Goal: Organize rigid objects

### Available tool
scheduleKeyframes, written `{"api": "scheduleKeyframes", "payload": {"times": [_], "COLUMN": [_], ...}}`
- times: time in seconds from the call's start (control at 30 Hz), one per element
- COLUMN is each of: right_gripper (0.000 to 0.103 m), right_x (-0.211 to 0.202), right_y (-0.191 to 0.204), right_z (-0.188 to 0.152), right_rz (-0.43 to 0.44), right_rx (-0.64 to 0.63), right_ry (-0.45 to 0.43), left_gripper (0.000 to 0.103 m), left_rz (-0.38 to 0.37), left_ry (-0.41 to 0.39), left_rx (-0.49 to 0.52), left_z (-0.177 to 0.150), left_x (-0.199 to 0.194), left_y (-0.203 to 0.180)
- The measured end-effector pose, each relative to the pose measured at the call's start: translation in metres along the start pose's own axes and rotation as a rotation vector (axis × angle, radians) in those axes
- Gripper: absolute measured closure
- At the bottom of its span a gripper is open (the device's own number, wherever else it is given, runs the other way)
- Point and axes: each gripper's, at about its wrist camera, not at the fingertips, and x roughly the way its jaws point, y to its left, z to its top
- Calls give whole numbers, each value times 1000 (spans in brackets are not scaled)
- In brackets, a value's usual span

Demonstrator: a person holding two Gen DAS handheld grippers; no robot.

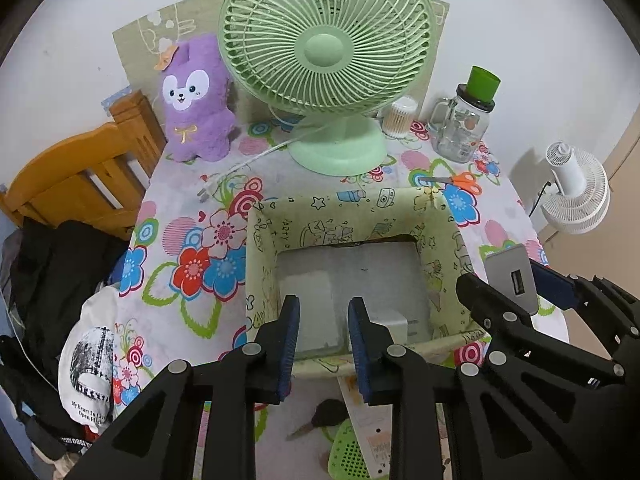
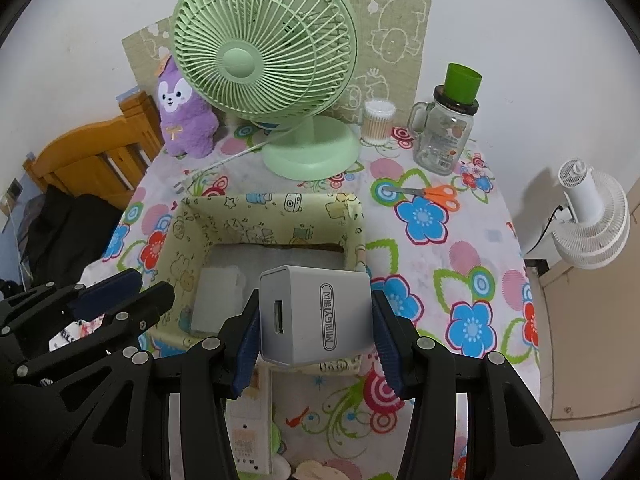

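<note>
My right gripper point(image 2: 316, 320) clamps the grey charger point(image 2: 314, 314) just over the near rim of the patterned box point(image 2: 276, 210). My left gripper point(image 1: 323, 338) is empty, its jaws a little apart above the white adapter point(image 1: 310, 312) lying inside. Behind the box stands the green fan point(image 1: 326, 52).

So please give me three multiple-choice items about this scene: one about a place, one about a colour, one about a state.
1. Where do the scissors lie?
A. in the box
B. on the tablecloth, right of the box
C. under the fan

2. What colour is the desk fan?
A. light green
B. white
C. orange

3. What is the right gripper doing?
A. standing open and empty
B. holding the scissors
C. holding a grey charger

Answers: 1 B, they rest on the flowered cloth beside the box. 2 A, grille and base are pale green. 3 C, both pads press the charger's sides.
</note>
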Motion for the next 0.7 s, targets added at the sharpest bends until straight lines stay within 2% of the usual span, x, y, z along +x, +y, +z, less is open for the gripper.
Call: {"api": "scheduleKeyframes", "payload": {"times": [0.57,0.7], "right_gripper": [49,49], "right_x": [45,55], "right_y": [-2,-3], "right_z": [25,28], "right_rz": [6,17], "right_rx": [5,4], "right_ry": [43,53], "left_gripper": [80,77], "left_rz": [4,2], "left_ry": [66,82], "left_rx": [18,22], "left_z": [15,16], "left_x": [42,51], "left_y": [4,2]}}
